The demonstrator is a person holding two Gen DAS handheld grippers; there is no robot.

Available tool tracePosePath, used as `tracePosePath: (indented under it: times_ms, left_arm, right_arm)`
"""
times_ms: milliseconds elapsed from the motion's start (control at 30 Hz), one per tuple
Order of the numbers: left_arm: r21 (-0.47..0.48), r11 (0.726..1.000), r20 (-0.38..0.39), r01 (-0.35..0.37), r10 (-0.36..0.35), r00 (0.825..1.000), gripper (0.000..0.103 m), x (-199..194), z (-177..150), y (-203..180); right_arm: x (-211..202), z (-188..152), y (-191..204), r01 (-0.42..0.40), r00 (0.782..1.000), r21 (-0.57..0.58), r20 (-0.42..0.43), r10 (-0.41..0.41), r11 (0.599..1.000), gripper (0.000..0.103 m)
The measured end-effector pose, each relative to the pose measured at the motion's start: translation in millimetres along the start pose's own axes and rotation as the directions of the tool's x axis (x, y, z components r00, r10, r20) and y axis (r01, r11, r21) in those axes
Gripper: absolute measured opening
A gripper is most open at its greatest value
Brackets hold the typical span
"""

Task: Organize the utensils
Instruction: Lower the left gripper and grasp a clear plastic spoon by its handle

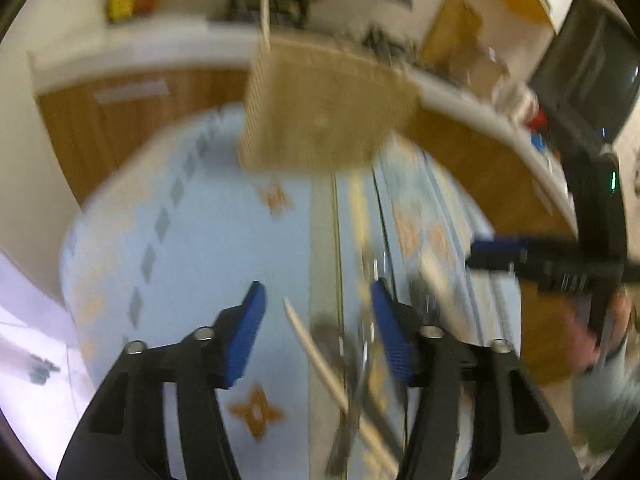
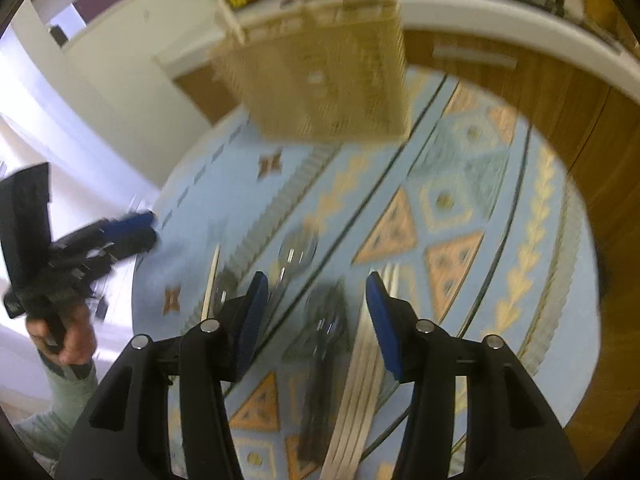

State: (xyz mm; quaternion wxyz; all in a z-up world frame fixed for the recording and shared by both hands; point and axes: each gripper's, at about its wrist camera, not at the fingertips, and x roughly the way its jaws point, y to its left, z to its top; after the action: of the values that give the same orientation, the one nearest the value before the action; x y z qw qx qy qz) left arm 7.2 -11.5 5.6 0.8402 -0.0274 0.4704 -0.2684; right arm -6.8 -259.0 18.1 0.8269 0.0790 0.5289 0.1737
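Both views are blurred. A tan perforated utensil holder (image 1: 324,108) stands at the far side of a round table with a light blue patterned cloth (image 1: 192,240); it also shows in the right wrist view (image 2: 328,76). My left gripper (image 1: 318,328) is open above a loose chopstick (image 1: 316,356) and metal cutlery (image 1: 360,364). My right gripper (image 2: 316,312) is open above dark metal spoons (image 2: 324,320) and a bundle of pale chopsticks (image 2: 360,396). One chopstick (image 2: 211,284) lies apart to the left. Each gripper shows in the other's view, right (image 1: 496,254) and left (image 2: 132,228).
Wooden cabinets with a white counter (image 1: 132,52) curve behind the table. A dark appliance (image 1: 584,76) sits at the right. A chopstick (image 1: 264,12) stands up from the holder's left corner. The table's edge (image 2: 588,280) drops off to the floor at the right.
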Motion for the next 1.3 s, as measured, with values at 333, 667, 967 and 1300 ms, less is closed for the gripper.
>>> tracePosePath:
  times_ms: [333, 667, 967, 1300]
  left_arm:
    - [0.274, 0.961, -0.233, 0.028, 0.038, 0.972, 0.034, 37, -46, -47]
    - [0.405, 0.91, -0.279, -0.088, 0.215, 0.936, 0.02, 58, -46, -65]
    - [0.342, 0.934, -0.248, -0.102, 0.195, 0.949, 0.01, 52, -44, -61]
    - [0.224, 0.971, -0.169, -0.084, 0.124, 0.978, 0.01, 22, -37, -41]
  right_arm:
    - [29, -38, 11, 0.039, 0.983, -0.081, -0.176, -0.053, 0.996, 0.031]
    - [48, -45, 15, 0.043, 0.967, -0.099, -0.246, -0.066, 0.994, 0.017]
    - [47, -45, 18, 0.055, 0.973, -0.117, -0.218, -0.08, 0.992, 0.001]
    - [36, -50, 19, 0.045, 0.975, -0.122, -0.211, -0.071, 0.992, 0.002]
